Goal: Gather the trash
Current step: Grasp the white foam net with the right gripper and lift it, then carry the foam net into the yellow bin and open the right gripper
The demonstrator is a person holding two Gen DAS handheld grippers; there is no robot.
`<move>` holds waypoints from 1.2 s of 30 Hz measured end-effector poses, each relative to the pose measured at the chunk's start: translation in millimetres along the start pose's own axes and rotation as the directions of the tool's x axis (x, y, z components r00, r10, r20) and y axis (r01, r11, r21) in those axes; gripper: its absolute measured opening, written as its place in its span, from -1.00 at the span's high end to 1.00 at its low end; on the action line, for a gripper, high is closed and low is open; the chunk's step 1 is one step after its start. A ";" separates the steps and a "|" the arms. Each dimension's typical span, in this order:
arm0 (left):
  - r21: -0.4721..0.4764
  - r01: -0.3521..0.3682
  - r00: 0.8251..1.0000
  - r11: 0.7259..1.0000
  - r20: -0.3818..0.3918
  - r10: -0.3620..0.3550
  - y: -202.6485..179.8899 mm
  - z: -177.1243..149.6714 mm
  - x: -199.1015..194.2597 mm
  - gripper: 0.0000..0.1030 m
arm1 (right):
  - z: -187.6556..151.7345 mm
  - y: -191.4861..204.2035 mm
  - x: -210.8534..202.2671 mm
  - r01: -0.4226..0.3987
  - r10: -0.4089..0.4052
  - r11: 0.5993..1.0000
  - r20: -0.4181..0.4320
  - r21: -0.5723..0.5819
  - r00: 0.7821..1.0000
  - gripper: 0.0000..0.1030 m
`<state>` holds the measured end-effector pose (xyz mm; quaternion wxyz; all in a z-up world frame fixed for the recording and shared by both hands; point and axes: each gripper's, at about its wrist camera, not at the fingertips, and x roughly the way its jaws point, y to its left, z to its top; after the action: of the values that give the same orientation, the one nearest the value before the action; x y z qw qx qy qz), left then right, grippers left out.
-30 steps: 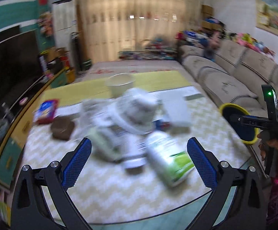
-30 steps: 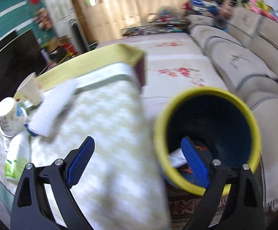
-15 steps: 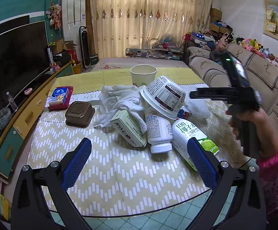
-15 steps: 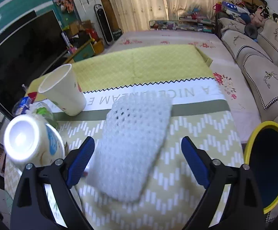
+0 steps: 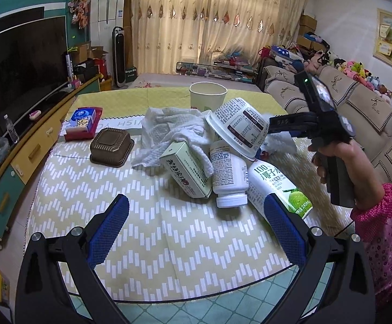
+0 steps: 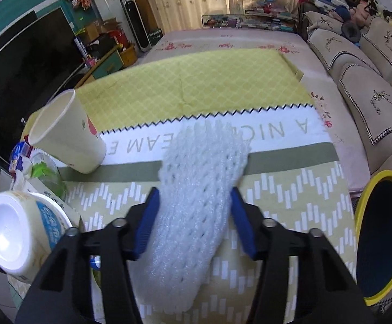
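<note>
Left gripper (image 5: 196,228): held low over the near edge of the table (image 5: 168,243), its blue pads spread wide, nothing between them.

Right gripper (image 6: 194,221): closed in on a white foam net sleeve (image 6: 196,202), both blue pads seen against the sleeve's sides; the sleeve lay flat on the chevron tablecloth (image 6: 290,202), reaching away across the olive stripe. In the left view the same gripper was seen at the right of the pile, carried in the right hand (image 5: 336,159).

Trash pile, mid-table, nearest first:
- coconut-juice carton (image 5: 277,186), lying on its side, just beside the left gripper's right pad;
- white pill bottle (image 5: 229,175), laid down with its cap toward the camera;
- green-and-white box (image 5: 186,172), tilted, touching the bottle;
- upturned printed tub (image 5: 239,128), resting on top of the bottle;
- crumpled paper towel (image 5: 174,132), draped over the box.

Paper cup (image 5: 208,95): upright behind the pile.

Brown plastic tray (image 5: 112,144): upside down, left of the pile.

Yellow-rimmed bin (image 6: 382,237): beside the table's right edge.
</note>
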<state>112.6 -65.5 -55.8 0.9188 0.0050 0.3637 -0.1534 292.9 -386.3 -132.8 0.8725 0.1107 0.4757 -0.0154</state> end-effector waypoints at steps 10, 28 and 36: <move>-0.011 0.023 1.000 1.000 -0.010 -0.023 -0.5 -2.6 5.4 -0.91 | -1.9 -19.0 -57.7 -0.063 0.060 0.998 0.108 0.019 0.992 0.48; 0.051 0.051 0.999 0.997 -0.003 -0.050 -30.0 3.1 4.2 -0.91 | -43.2 -109.6 -128.9 0.052 -0.073 0.992 0.200 0.112 0.977 0.46; 0.099 0.067 0.998 0.993 -0.015 -0.066 -58.9 6.1 9.3 -0.91 | -60.5 -184.0 -120.3 0.138 -0.177 0.964 0.162 0.226 0.971 0.46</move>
<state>106.3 -124.9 -51.6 0.9096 0.0395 0.3610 -0.2018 152.8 -562.6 -97.1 0.8910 0.1636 0.3976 -0.1459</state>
